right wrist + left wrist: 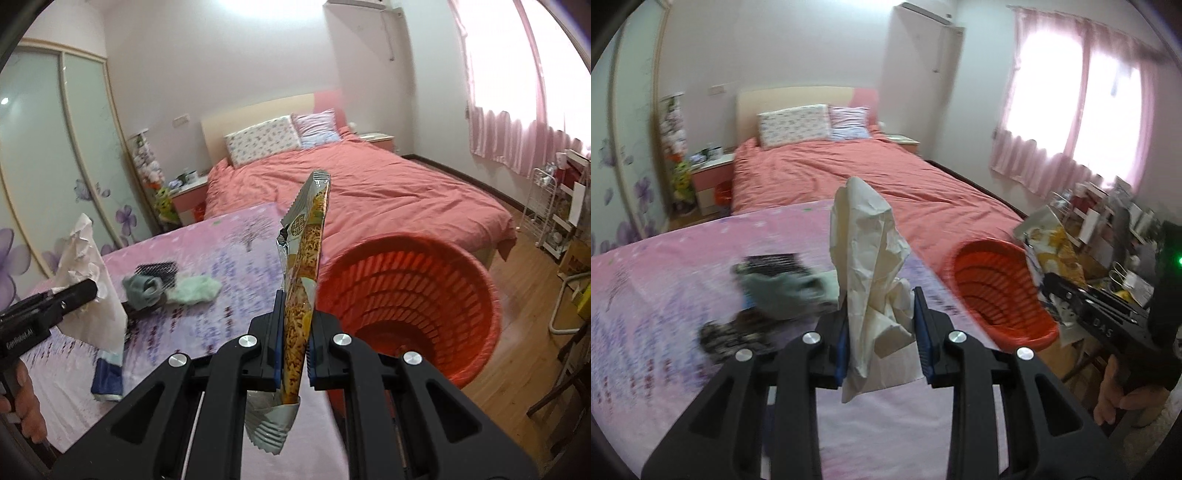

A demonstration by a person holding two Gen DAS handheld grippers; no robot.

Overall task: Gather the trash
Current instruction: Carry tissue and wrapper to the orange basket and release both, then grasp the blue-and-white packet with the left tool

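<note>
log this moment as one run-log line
left gripper: shut on tissue | right gripper: shut on wrapper | basket: beside table, appears empty

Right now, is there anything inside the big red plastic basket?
The red plastic slatted basket looks mostly empty: bare ribbed walls show down to a dark bottom, with perhaps one small thing there. The right gripper and its snack wrapper hide the basket's near left side.

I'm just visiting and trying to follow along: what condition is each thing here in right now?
Left tool: clamped on crumpled white paper, lifted off the table.
Right tool: shut on a snack wrapper, held upright.
Orange basket: tipped toward us, looks empty.
Socks: bunched on the pink cloth.
Bed: made.
Curtains: drawn.
</note>
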